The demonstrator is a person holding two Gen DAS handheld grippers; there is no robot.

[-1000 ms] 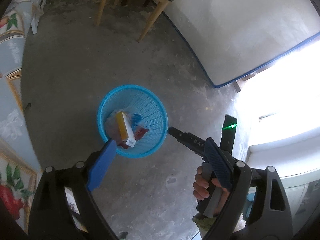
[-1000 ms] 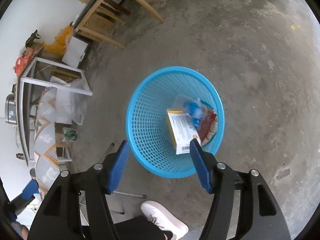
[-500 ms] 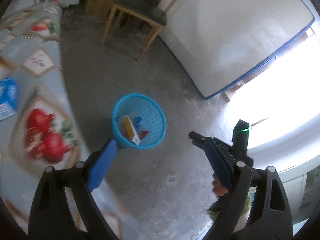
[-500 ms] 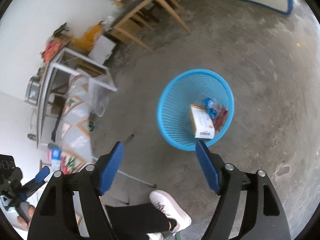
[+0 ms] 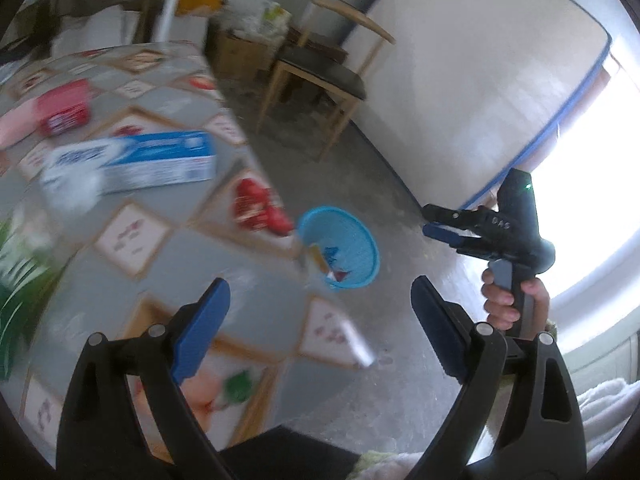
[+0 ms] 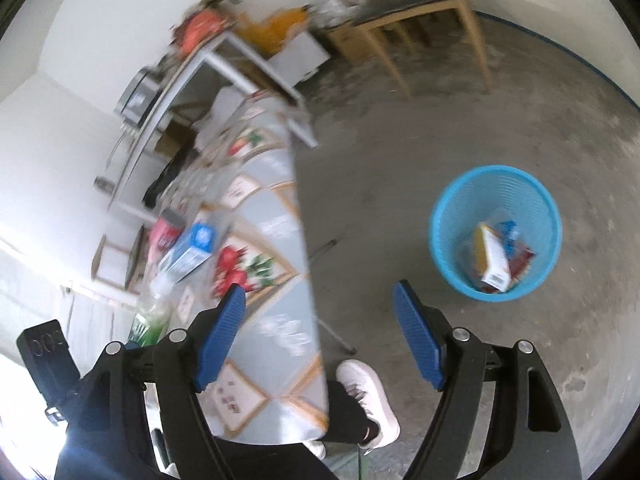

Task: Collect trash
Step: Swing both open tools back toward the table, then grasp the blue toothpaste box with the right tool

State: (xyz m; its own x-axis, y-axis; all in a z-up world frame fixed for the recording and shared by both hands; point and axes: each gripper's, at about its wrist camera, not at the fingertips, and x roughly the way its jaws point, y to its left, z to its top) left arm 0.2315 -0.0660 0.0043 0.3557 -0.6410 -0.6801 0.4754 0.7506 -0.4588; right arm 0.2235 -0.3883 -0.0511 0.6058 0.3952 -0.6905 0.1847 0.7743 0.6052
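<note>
Left wrist view: the left gripper hangs wide and empty over the table, the blue-and-white carton lying up and left of it, long axis running left to right. The right gripper has just been opening, nothing between its pads. The blue basket, already holding trash, sits on the floor to its upper right. Next, I reckon: fetch that carton.
</note>
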